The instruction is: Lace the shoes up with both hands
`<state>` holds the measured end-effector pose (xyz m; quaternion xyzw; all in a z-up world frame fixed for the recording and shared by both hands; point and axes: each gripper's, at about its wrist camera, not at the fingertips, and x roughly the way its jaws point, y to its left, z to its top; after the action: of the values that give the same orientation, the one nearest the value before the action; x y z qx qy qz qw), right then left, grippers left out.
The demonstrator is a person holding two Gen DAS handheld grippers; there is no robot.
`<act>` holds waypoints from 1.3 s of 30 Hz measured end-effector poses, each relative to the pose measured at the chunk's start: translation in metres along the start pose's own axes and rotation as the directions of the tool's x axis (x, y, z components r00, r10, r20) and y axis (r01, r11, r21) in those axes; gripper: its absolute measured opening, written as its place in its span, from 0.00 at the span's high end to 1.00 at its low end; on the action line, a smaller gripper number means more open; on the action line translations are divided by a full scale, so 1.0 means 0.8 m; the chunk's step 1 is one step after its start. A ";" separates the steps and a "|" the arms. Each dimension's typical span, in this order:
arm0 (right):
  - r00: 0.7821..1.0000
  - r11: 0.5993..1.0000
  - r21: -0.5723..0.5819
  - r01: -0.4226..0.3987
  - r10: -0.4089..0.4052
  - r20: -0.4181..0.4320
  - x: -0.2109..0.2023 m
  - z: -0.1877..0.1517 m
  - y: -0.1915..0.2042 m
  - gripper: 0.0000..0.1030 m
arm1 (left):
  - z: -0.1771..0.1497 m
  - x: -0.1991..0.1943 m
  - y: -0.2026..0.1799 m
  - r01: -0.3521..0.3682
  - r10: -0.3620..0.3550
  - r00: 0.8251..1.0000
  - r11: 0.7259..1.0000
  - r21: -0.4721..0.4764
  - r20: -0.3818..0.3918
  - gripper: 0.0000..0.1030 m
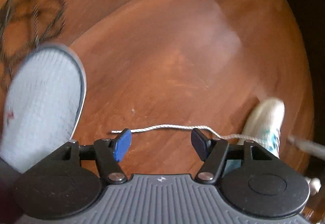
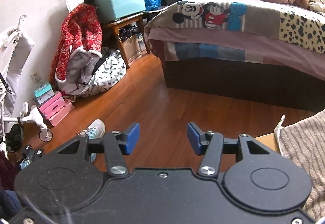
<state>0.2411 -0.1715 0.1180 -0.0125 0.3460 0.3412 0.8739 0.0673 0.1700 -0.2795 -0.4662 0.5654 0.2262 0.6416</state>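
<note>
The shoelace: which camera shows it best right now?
The left wrist view. There the shoelace runs across the floor just beyond the open left claw, trailing from the shoe at the right. The right wrist view shows only the shoe beside the open right claw; its lace is barely visible.

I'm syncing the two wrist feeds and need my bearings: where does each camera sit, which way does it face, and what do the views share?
Left wrist: sits on the left gripper, tilted down at the wooden floor; a white lace runs across its open fingers toward the shoe; a grey-socked foot shows at left.
Right wrist: sits on the right gripper, facing out level across the bedroom toward the bed; its fingers are open and empty; no body part clearly shows.
Shared: the white-and-teal shoe and the wooden floor.
</note>
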 end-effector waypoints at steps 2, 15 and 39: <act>1.000 1.000 -0.011 -0.003 0.003 -0.011 0.003 -0.001 0.003 0.50 | -0.006 0.013 0.011 0.023 -0.024 1.000 0.996 -0.091 -0.009 0.38; 0.998 0.999 -0.050 -0.018 0.014 -0.064 0.016 -0.007 0.013 0.49 | 0.003 0.055 0.015 0.138 -0.113 0.989 0.938 -0.318 0.097 0.38; 0.997 0.999 -0.042 -0.002 -0.001 -0.076 0.021 -0.006 0.001 0.49 | 0.000 0.113 -0.169 -0.173 0.010 0.979 0.565 0.807 0.203 0.81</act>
<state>0.2469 -0.1623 0.1040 -0.0438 0.3716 0.3477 0.8597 0.2015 0.0861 -0.3175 -0.0639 0.5705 0.0113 0.8187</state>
